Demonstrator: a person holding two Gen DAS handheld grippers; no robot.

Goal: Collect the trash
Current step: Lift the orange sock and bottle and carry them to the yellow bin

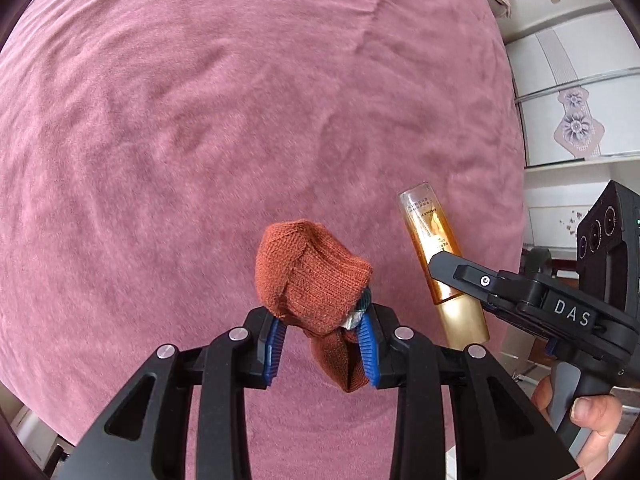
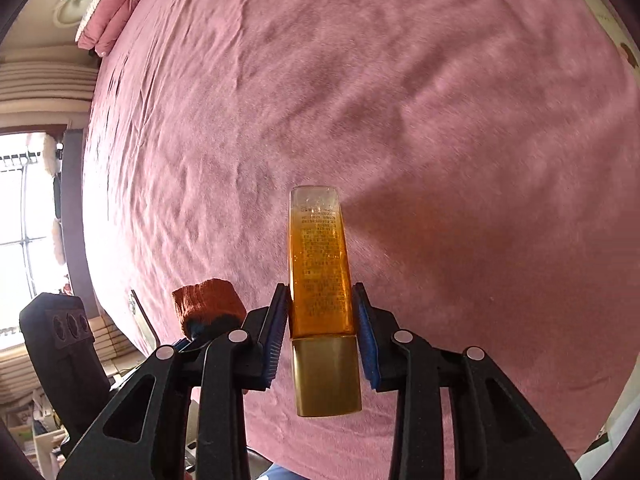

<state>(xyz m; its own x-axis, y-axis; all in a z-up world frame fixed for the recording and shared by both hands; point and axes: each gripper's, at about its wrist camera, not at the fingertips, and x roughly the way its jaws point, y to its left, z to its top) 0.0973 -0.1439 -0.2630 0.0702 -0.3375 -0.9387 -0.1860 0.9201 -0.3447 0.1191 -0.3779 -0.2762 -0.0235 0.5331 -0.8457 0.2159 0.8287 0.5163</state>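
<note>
My left gripper is shut on a rust-orange knitted sock, bunched up with a dark teal bit at its right side, and holds it above the pink bed cover. My right gripper is shut on an amber bottle with a gold cap, pinched just above the cap and pointing forward. The bottle and right gripper show at the right of the left wrist view. The sock shows at the left of the right wrist view.
The pink cover fills both views. White cabinets with a flower pattern stand to the right of the bed. Pink pillows lie at the far left corner, with a bright window at the left.
</note>
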